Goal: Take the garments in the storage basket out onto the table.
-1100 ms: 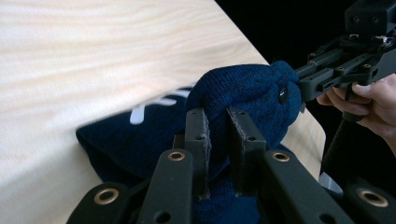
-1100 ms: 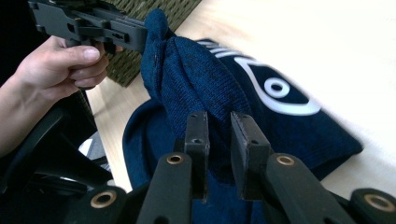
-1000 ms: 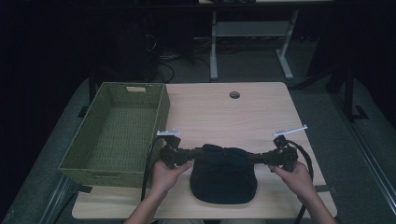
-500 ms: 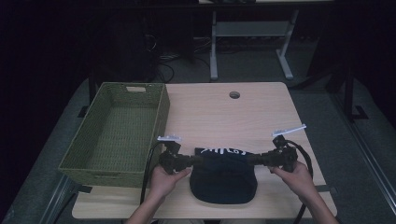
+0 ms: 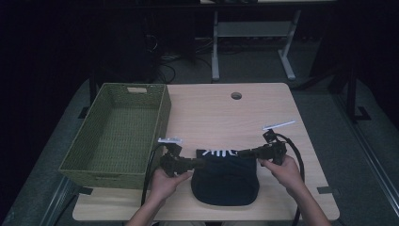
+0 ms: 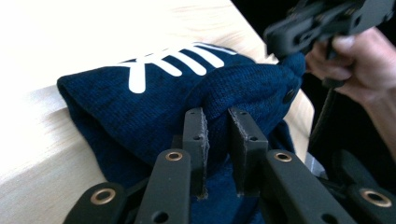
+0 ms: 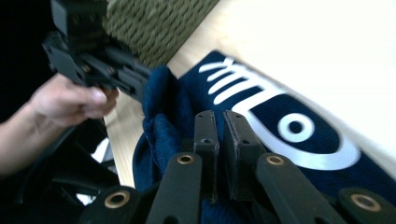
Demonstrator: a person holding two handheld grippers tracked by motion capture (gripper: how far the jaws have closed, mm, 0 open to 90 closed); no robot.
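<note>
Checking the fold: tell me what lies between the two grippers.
In the high view, the navy garment spans the stretch from the left gripper to the right gripper, its white print facing up. Both grippers pinch its upper edge.

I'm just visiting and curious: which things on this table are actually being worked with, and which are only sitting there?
In use:
- navy garment with a white fish-bone print, on the table
- left gripper, shut on a fold of it
- right gripper, shut on another fold

Lying about:
- green woven basket, apart from the garment
- wooden table
</note>
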